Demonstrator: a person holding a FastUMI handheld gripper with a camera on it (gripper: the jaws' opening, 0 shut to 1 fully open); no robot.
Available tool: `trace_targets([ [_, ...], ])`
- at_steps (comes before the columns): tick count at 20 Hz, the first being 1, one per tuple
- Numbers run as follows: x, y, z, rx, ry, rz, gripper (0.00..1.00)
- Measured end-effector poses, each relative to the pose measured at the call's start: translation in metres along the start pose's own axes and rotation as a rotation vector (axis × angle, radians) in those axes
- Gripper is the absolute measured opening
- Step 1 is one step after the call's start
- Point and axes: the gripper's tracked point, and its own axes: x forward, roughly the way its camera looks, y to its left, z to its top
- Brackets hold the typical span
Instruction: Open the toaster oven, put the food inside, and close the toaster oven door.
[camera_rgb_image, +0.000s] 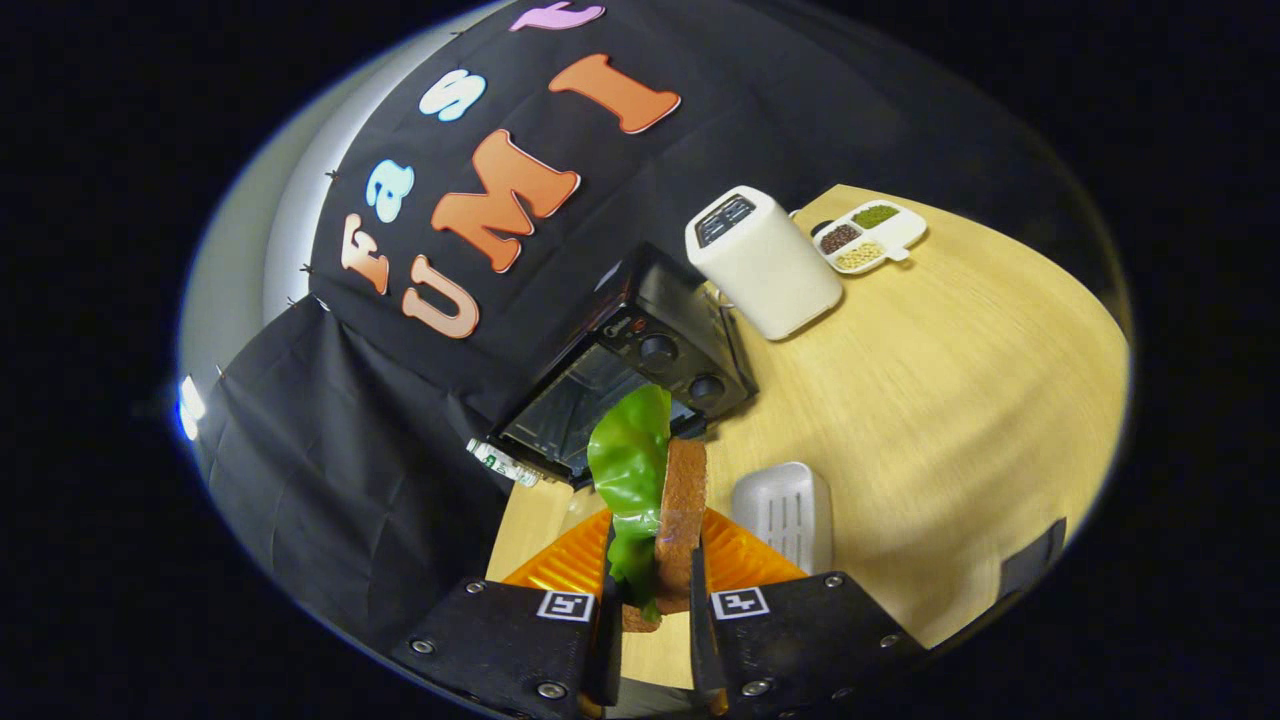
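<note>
Green lettuce and a brown slice of bread stand up on edge between the two fingers of the tongs. The fingers are almost closed and both press on this food, one from each side, so the tongs have a firm hold of it. Just past the fingertips, under the food, lies an orange tray with ridges. A small white dish sits beside it on the wooden table. Farther ahead stands the black toaster oven with two round knobs. Whether its glass door is open or closed is hard to tell. Beyond it stands a white toaster, and farthest away a white plate holds beans.
</note>
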Motion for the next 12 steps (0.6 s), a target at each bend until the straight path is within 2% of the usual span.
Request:
trace_targets([
  [3,0.027,0.028,-0.007,0.001,-0.008,0.06,0.28],
  [8,0.072,0.057,-0.017,0.013,0.005,0.1,0.28],
  [12,0.112,0.07,-0.016,0.118,-0.015,0.125,0.28],
])
